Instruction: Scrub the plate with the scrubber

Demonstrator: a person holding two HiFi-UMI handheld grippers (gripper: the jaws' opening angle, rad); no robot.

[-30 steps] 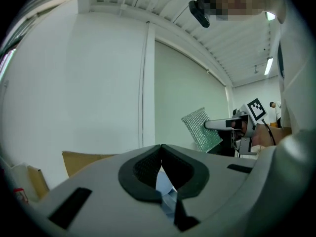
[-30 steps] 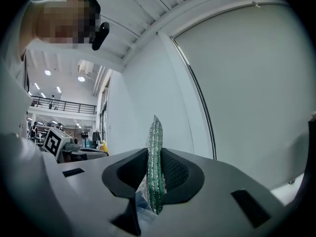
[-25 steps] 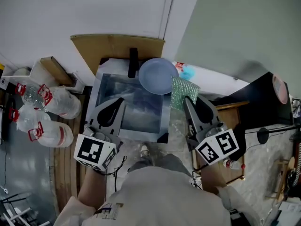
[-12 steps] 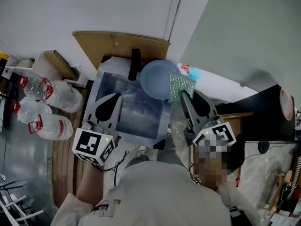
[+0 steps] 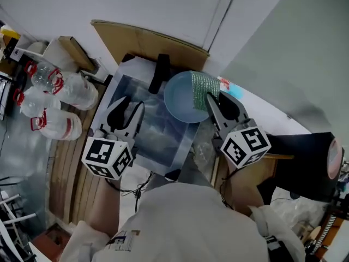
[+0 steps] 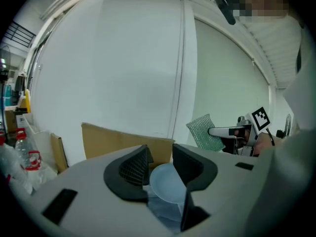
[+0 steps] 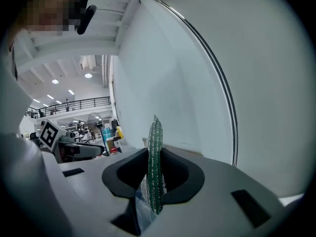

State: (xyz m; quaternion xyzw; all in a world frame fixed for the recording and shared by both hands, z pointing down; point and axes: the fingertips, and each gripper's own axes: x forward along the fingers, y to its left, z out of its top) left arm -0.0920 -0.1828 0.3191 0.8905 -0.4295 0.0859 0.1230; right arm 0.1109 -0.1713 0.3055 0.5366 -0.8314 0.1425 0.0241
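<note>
We see right gripper clamped on scrubber, sheet upright over plate right edge (contact unclear). Plate sits at sink far-right corner, ahead-right of left gripper; its jaws just opened partway, nothing between. Right hand nearer.

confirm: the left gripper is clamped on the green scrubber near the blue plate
Wrong gripper. The right gripper is clamped on the green scrubber near the blue plate, as the right gripper view shows. The left gripper has just been opening its jaws, nothing between them.
</note>
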